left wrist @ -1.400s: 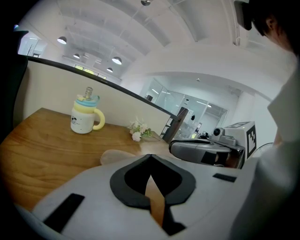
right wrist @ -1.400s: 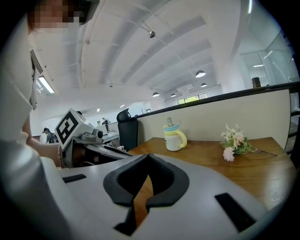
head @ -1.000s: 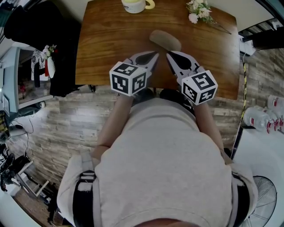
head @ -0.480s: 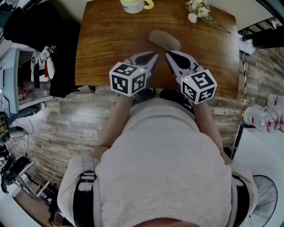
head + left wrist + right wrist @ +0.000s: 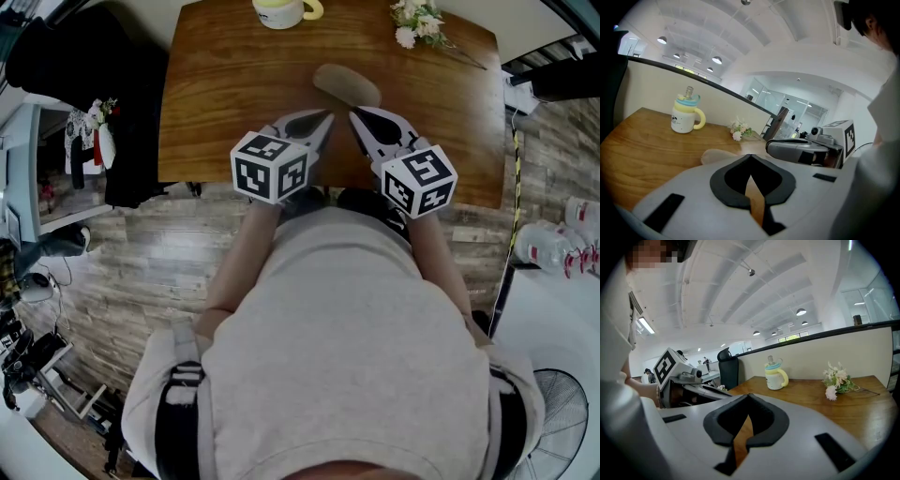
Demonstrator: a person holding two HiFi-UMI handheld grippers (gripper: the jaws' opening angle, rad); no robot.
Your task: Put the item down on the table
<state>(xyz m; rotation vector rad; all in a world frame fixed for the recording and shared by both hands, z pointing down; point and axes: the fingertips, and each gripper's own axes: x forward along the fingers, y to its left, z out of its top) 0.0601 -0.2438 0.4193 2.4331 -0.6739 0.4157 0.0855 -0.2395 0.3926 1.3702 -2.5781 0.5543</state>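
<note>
A tan, oval, flat item (image 5: 347, 84) lies on the wooden table (image 5: 234, 84), just beyond both grippers; it also shows as a pale lump (image 5: 718, 154) in the left gripper view. My left gripper (image 5: 328, 115) hovers over the table's near edge, its jaws shut with nothing between them. My right gripper (image 5: 354, 113) hangs beside it, tip close to tip, also shut and empty. Both point at the item from a short way off and neither touches it. In the gripper views the closed tips (image 5: 750, 155) (image 5: 749, 395) meet over bare wood.
A white and yellow mug (image 5: 281, 11) with a lid stands at the table's far edge. A small bunch of flowers (image 5: 420, 23) lies at the far right corner. Dark clothing (image 5: 103, 103) hangs to the left of the table, and several bottles (image 5: 562, 246) stand on the floor at right.
</note>
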